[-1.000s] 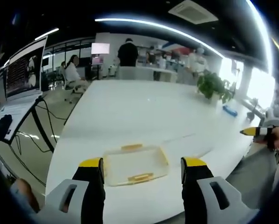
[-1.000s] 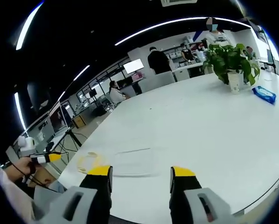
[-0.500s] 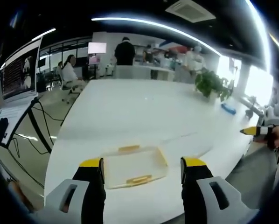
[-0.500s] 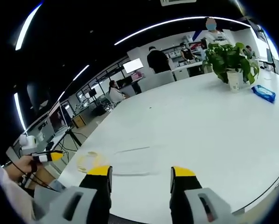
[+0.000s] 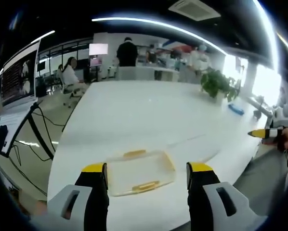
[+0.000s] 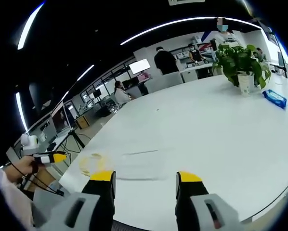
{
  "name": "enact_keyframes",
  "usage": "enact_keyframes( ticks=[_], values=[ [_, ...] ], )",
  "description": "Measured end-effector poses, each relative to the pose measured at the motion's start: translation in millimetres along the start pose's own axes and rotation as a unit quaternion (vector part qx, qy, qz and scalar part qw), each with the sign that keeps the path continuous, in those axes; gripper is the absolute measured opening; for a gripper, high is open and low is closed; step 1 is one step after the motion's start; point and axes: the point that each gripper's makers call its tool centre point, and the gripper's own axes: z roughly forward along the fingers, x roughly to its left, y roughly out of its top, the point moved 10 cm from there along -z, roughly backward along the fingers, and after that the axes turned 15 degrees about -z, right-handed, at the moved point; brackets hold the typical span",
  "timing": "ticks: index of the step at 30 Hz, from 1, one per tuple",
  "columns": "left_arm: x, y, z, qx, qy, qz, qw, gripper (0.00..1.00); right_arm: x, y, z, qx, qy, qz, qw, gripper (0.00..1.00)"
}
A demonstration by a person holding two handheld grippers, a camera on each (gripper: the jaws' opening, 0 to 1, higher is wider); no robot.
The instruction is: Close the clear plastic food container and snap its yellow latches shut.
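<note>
Lying on the white table (image 5: 134,115), the clear container (image 5: 140,172) looks faint between both grippers' spread, empty jaws.

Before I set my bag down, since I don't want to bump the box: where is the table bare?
The white table is bare between the clear container near the edge and the potted plant with the blue pack beside it. Crowded only at the near edge: container, with left tongs and right tongs open near it.
</note>
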Motion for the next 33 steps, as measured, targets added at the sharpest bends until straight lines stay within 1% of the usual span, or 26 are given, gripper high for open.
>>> enact_keyframes(
  ticks=[2,6,11,17,21,27,33],
  values=[
    [1.5,-0.1,0,0.001,0.006,0.004,1.0,0.65,6,0.8,3,0.011,0.006,-0.019,0.9997,0.49],
    [4.4,-1.7,1,0.008,0.01,0.014,0.9998,0.65,14,2.1,10,0.003,0.021,-0.006,0.9998,0.49],
    [10.3,-4.0,4,0.012,0.01,0.015,0.9998,0.64,24,5.3,19,0.008,0.031,-0.014,0.9994,0.49],
    [17.0,-4.6,6,0.017,0.006,0.011,0.9998,0.63,32,12.5,29,0.012,0.05,-0.025,0.9984,0.48],
    [21.3,-3.7,9,0.021,0.004,0.013,0.9997,0.63,35,18.2,37,0.006,0.058,-0.019,0.9981,0.48],
    [31.2,-2.8,12,0.019,0.012,0.01,0.9997,0.6,46,24.2,50,0.0,0.07,-0.018,0.9974,0.48],
    [36.4,-3.2,18,0.023,0.012,0.009,0.9996,0.61,59,25.6,65,0.002,0.087,-0.017,0.996,0.48]
  ],
)
